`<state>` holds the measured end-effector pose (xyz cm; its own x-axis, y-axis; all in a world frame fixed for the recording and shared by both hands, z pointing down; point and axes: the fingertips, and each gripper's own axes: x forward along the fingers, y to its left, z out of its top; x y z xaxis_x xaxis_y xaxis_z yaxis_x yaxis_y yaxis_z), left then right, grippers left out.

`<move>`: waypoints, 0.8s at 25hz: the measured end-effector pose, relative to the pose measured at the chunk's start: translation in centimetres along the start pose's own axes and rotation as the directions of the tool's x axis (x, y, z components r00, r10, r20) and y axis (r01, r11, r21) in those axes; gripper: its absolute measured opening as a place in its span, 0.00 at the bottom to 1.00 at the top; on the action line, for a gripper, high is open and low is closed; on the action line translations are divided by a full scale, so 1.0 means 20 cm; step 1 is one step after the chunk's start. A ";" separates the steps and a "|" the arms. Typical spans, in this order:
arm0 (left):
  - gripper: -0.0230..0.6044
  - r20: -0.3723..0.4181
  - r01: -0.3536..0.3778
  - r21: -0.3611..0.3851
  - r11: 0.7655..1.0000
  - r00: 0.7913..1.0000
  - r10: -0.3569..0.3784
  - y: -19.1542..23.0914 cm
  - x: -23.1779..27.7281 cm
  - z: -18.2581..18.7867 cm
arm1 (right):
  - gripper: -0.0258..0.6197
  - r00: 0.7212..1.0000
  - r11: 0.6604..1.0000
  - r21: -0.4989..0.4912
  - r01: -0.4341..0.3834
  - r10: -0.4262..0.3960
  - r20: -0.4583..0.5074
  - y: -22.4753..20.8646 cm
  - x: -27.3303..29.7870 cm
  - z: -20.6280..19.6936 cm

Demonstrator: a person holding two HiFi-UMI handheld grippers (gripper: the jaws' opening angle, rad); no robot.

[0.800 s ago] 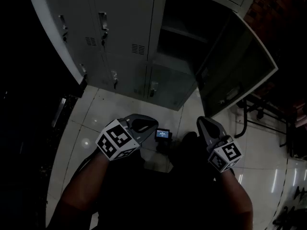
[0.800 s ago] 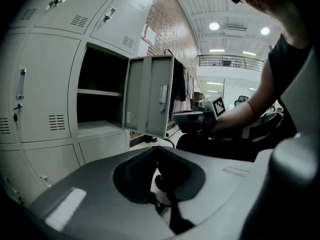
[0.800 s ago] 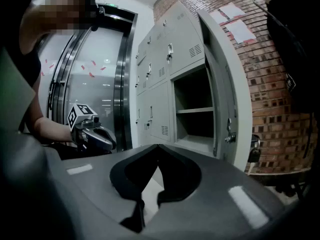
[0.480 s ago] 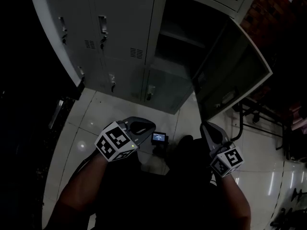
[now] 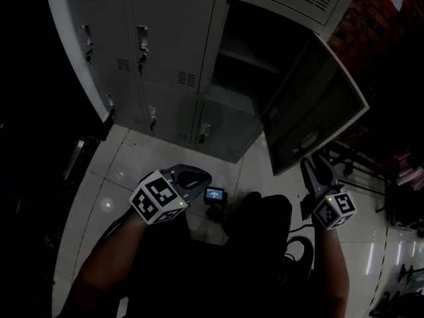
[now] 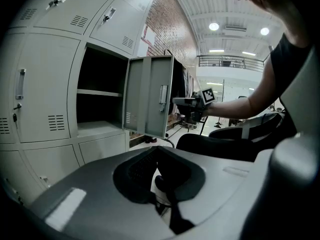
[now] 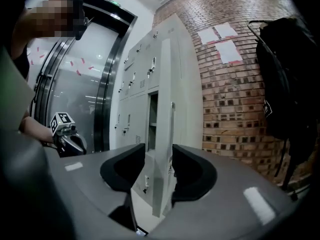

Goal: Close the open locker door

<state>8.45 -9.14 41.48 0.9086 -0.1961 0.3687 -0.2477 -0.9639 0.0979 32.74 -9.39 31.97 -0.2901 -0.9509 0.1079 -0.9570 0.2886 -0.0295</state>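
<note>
- My right tool (image 7: 154, 171) was released, its jaws spread wide. The edge of the locker door (image 7: 162, 134) showed in the gap, and I could not tell if it touched.
- That door stood open at its 12 o'clock, swung out from the locker (image 5: 172, 38).
- My left tool (image 6: 159, 176) was clenched on nothing, at 9 o'clock.

Head view dim and underexposed, gripper views brighter, fisheye-bent edges, ceiling lamps (image 6: 214, 26) glaring.

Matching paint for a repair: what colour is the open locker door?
Light grey locker door, clearest in the left gripper view.
</note>
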 end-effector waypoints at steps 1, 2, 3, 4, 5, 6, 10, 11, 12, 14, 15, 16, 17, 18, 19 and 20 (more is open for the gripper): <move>0.06 0.000 0.000 0.000 1.000 1.000 0.000 0.00 0.00 0.00 | 0.31 1.000 1.000 -0.018 0.007 -0.007 0.004 -0.03 0.01 0.02; 0.06 0.000 -0.001 0.000 1.000 1.000 0.001 0.00 0.00 0.00 | 0.32 1.000 0.999 -0.033 0.009 -0.009 0.009 -0.06 0.02 0.03; 0.06 -0.001 -0.001 0.000 1.000 1.000 0.001 0.00 0.00 0.00 | 0.32 1.000 0.999 -0.039 0.006 -0.005 0.016 -0.07 0.04 0.05; 0.06 0.000 -0.002 -0.001 1.000 1.000 0.002 0.00 0.00 0.00 | 0.32 1.000 0.999 -0.039 -0.003 0.004 0.025 -0.08 0.06 0.07; 0.06 0.001 -0.002 -0.002 1.000 1.000 0.002 0.00 0.00 0.00 | 0.32 0.999 0.999 -0.037 -0.013 0.015 0.032 -0.07 0.08 0.09; 0.06 0.001 -0.002 -0.002 1.000 1.000 0.002 0.00 0.00 0.01 | 0.32 0.999 0.999 -0.036 -0.022 0.024 0.035 -0.07 0.10 0.10; 0.06 0.005 -0.001 -0.005 1.000 1.000 0.001 0.00 0.00 0.01 | 0.27 0.999 0.997 -0.067 -0.030 0.032 0.028 -0.01 0.16 0.11; 0.06 0.005 -0.001 -0.005 1.000 1.000 0.001 0.00 0.00 0.01 | 0.27 0.999 0.995 -0.093 -0.040 0.042 0.022 0.01 0.16 0.10; 0.06 0.004 -0.001 -0.005 1.000 1.000 0.001 0.00 0.00 0.01 | 0.28 0.998 0.992 -0.116 -0.057 0.059 0.016 0.04 0.17 0.10; 0.06 0.004 -0.002 -0.007 1.000 1.000 0.002 0.00 0.00 0.00 | 0.30 0.994 0.984 -0.146 -0.106 0.108 0.007 0.11 0.19 0.09; 0.06 0.004 -0.002 -0.008 1.000 1.000 0.002 0.00 0.00 0.00 | 0.30 0.991 0.979 -0.155 -0.134 0.136 0.005 0.15 0.21 0.10; 0.06 0.004 -0.003 -0.009 1.000 1.000 0.003 0.00 0.00 0.00 | 0.30 0.987 0.973 -0.163 -0.161 0.163 0.004 0.19 0.22 0.10; 0.06 0.004 -0.003 -0.010 1.000 1.000 0.003 0.00 0.00 0.01 | 0.29 0.982 0.968 -0.171 -0.185 0.188 0.001 0.22 0.24 0.10; 0.06 0.004 -0.003 -0.010 1.000 1.000 0.003 0.00 0.00 0.01 | 0.29 0.978 0.962 -0.176 -0.207 0.210 -0.001 0.26 0.26 0.10; 0.06 0.003 -0.003 -0.008 1.000 1.000 0.003 0.00 0.00 0.01 | 0.28 0.973 0.957 -0.179 -0.227 0.230 -0.003 0.29 0.28 0.11; 0.06 0.002 -0.003 -0.007 1.000 1.000 0.003 0.00 0.00 0.00 | 0.28 0.969 0.953 -0.178 -0.245 0.248 -0.003 0.33 0.31 0.11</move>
<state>8.46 -9.16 41.39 0.9085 -0.1995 0.3671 -0.2530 -0.9619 0.1033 24.73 -13.61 30.34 -0.5187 -0.8490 0.1006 -0.8404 0.5280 0.1225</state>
